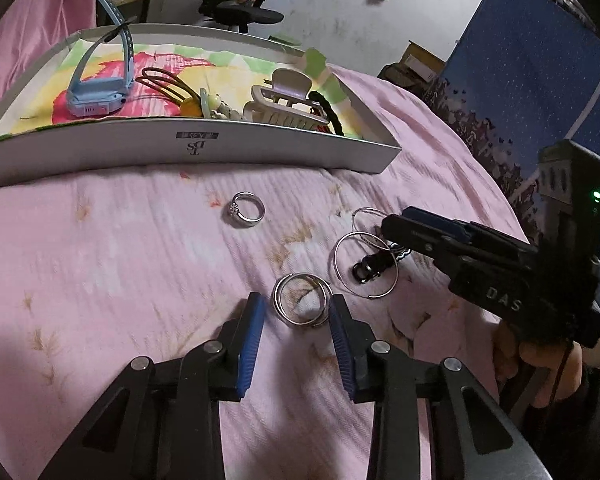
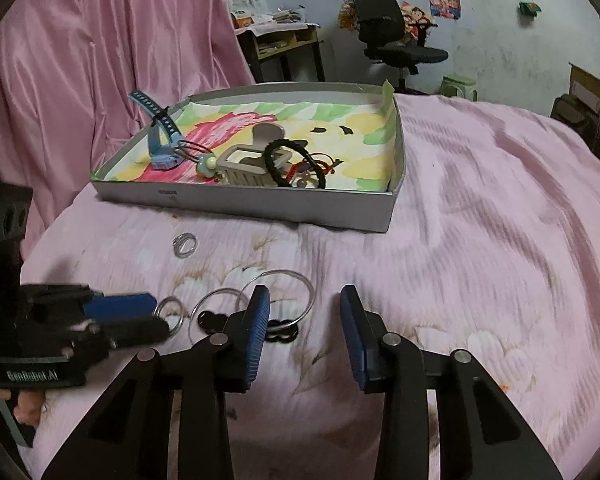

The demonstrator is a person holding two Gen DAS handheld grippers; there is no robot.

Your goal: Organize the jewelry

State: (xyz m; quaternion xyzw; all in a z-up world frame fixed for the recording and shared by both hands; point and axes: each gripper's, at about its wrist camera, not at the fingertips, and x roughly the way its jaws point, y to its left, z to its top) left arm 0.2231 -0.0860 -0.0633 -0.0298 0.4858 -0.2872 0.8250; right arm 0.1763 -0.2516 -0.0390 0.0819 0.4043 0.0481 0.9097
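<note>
Pink bedspread covered the whole surface. At lower centre of the left wrist view, the left gripper stood with its blue pads either side of a stacked silver ring, not pressing on it. To the right lay thin wire hoops over a black clasp, with the right gripper parted and empty above them. A stone-set ring lay mid-frame. Along the top, a white box held a blue watch and a claw clip.

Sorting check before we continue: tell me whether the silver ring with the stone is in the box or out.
Out. The silver ring with the stone lies on the pink bedspread, just in front of the white box wall.
</note>
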